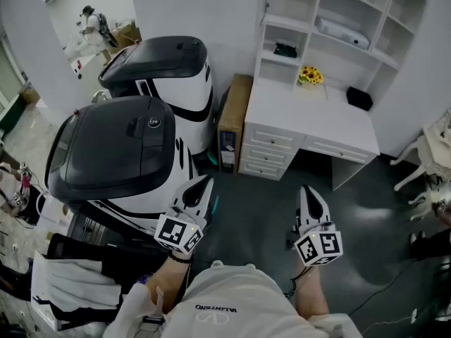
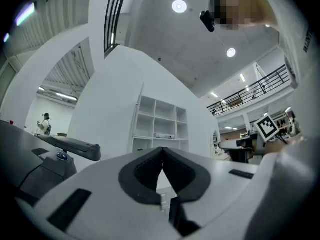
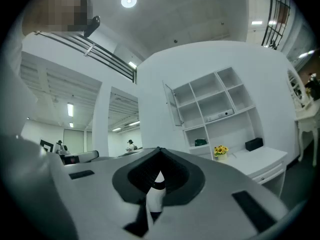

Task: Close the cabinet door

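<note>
Across a grey floor (image 1: 262, 213), the cabinet door (image 3: 171, 103) stands open, untouched; left tool (image 1: 204, 182) and right tool (image 1: 309, 191) hang clenched, empty.

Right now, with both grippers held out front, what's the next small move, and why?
Probably step toward the white shelf unit: its upper-left cabinet door stands open, and the left gripper and right gripper, both shut and empty, are well short of it.

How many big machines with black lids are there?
2. The far machine stands by the wall near the white desk; the near machine is beside the left gripper. More may be hidden.
</note>
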`<state>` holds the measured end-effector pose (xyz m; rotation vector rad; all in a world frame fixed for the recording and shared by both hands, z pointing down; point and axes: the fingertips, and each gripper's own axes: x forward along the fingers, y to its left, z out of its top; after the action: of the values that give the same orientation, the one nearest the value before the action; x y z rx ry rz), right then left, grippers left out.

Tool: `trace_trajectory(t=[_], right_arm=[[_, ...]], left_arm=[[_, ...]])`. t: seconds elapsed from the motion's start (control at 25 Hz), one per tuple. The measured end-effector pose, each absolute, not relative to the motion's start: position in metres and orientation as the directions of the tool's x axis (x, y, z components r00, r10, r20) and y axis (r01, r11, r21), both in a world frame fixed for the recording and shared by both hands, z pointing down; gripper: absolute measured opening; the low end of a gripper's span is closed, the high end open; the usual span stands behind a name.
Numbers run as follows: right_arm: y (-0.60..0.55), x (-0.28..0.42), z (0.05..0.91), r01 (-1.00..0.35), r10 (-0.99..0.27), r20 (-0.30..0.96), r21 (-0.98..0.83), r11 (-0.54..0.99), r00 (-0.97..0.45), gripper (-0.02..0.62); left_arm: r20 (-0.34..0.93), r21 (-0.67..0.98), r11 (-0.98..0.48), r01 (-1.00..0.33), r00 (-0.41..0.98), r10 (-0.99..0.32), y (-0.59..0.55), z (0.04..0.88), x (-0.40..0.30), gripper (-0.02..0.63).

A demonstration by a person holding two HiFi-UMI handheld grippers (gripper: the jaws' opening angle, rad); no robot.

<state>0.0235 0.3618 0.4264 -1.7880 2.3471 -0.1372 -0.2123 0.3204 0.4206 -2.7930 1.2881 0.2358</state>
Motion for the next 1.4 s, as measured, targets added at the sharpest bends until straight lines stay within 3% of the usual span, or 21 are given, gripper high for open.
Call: trace_trajectory(t=[0.36, 0.48, 0.76, 1.4], right_arm=[[0.361, 0.018, 0.424, -0.935, -0.957, -0.111, -0.208, 0.285, -0.267, 0.008], [0.358, 0.015, 0.426, -0.934, -0.959, -0.11, -0.222, 0.279, -0.26, 0.009], [0.348, 0.005, 0.425, -0.941, -0.968, -0.103, -0.233, 0.247, -0.228, 0.009], [0.322, -0.032, 0.429, -0.952, -0.976, -0.082, -0.218, 0.215, -0.202, 0.009]], left_arm=[[-0.167, 0.001, -0.65, -0.76, 0.641, -0.749, 0.321, 0.415, -0.216, 0.005], [-0.169, 0.009, -0.656, -0.755, 0.645, -0.745, 0.32, 0.416, -0.219, 0.116], [-0.178, 0.0, -0.629, -0.777, 0.619, -0.765, 0.313, 0.417, -0.238, 0.299], [-0.18, 0.019, -0.609, -0.793, 0.596, -0.782, 0.293, 0.428, -0.285, 0.35]])
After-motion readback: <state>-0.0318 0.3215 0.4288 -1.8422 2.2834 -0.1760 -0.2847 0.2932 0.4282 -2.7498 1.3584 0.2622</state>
